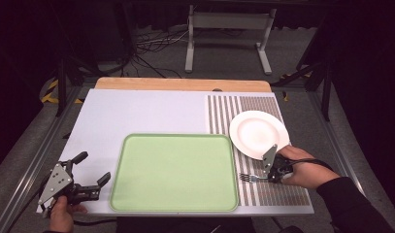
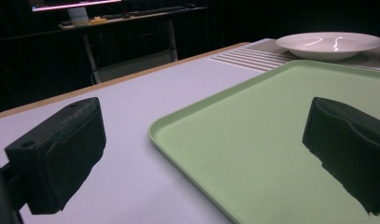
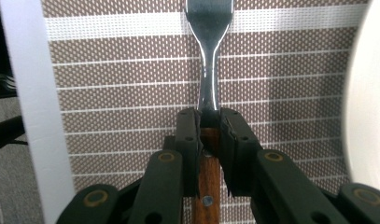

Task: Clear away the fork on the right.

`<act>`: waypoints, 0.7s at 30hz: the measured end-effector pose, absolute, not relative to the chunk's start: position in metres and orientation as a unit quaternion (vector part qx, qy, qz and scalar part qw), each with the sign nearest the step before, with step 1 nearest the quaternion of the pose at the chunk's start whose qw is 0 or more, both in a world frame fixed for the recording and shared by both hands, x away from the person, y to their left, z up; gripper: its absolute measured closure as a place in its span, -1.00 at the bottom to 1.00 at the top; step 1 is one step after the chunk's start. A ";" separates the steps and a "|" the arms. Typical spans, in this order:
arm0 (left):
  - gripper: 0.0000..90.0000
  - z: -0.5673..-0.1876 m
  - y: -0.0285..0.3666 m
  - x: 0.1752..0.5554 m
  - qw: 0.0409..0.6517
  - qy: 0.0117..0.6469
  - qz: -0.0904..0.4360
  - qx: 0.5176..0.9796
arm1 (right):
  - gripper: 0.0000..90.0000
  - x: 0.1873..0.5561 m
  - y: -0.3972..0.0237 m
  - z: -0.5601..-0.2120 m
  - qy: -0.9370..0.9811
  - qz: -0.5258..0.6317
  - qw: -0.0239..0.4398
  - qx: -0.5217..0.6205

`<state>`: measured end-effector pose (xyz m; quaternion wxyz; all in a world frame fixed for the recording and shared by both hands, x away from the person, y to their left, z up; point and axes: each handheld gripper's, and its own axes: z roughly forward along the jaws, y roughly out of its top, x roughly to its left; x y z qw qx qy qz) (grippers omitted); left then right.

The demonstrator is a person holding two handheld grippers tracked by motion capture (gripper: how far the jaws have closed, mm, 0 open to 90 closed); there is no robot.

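A fork [image 1: 248, 178] with a metal head and a wooden handle lies on the striped brown placemat [image 1: 277, 191], tines pointing toward the green tray [image 1: 175, 172]. My right gripper [image 1: 263, 178] is shut on its handle; in the right gripper view the pads [image 3: 187, 135] press the wood on both sides, just behind the metal neck of the fork [image 3: 209, 70]. My left gripper [image 1: 93, 168] rests at the table's near left corner, open, with nothing between its jaws. In the left gripper view the left gripper [image 2: 201, 140] faces the tray's [image 2: 281, 140] corner.
A white plate [image 1: 259, 134] sits on the placemat just beyond my right hand; the plate [image 2: 330, 44] appears far off in the left gripper view, and its rim [image 3: 369, 116] edges the right gripper view. The table's near edge runs close behind both hands.
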<state>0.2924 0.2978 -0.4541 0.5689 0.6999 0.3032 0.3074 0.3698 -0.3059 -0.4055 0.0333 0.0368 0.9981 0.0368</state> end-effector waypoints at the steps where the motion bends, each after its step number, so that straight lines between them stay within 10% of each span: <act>1: -1.00 -0.454 0.298 0.292 0.569 0.302 0.308 0.701 | 0.75 0.369 -0.306 -0.403 0.998 0.038 0.033 0.040; 21: -1.00 -0.455 0.299 0.294 0.570 0.302 0.299 0.703 | 0.75 0.368 -0.299 -0.364 0.993 0.070 0.061 0.071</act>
